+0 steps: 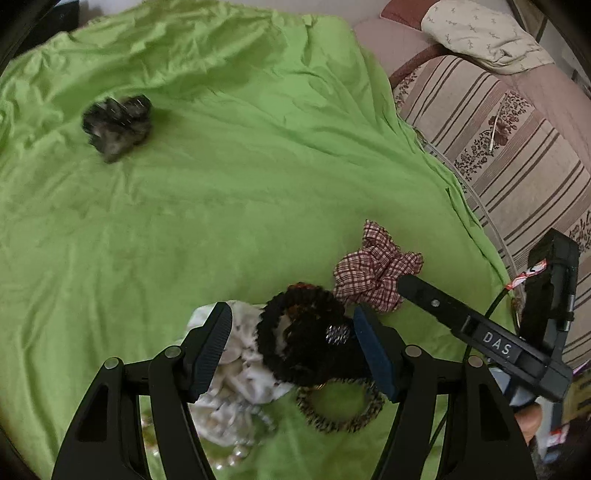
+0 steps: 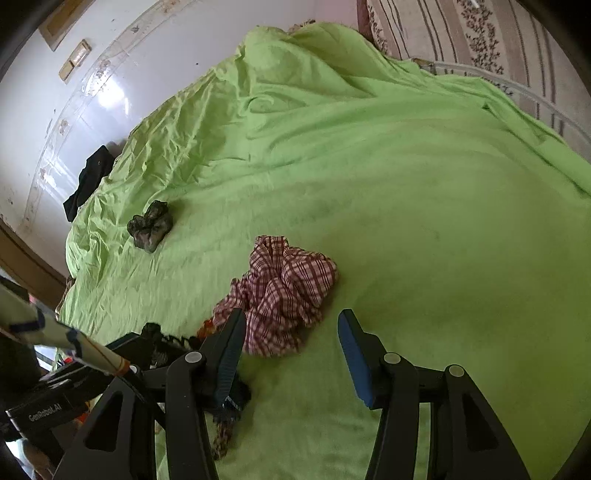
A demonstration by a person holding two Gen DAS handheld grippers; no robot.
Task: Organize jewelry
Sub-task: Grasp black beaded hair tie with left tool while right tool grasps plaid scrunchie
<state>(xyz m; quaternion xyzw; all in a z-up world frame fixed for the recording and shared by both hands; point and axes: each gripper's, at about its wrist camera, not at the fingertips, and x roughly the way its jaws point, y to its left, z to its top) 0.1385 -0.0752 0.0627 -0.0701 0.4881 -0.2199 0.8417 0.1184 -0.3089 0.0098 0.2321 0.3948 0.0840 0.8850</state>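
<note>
My left gripper (image 1: pixel 291 347) is open over a heap on the green sheet (image 1: pixel 221 203): a black fuzzy scrunchie (image 1: pixel 295 336) on a white cloth scrunchie (image 1: pixel 232 373), with a checked hair band (image 1: pixel 340 413) below. A red plaid scrunchie (image 1: pixel 373 273) lies just beyond, and it also shows in the right wrist view (image 2: pixel 284 291). My right gripper (image 2: pixel 291 350) is open, its fingers just short of the plaid scrunchie. A dark mottled scrunchie (image 1: pixel 116 123) lies apart at the far left, also in the right wrist view (image 2: pixel 150 225).
Striped floral bedding (image 1: pixel 498 140) and a pillow (image 1: pixel 480 33) lie right of the sheet. A white wardrobe wall (image 2: pixel 74 110) stands beyond the sheet's far edge, with a dark cloth (image 2: pixel 90 177) at its foot. Pearl beads (image 1: pixel 232 458) peek out under the white scrunchie.
</note>
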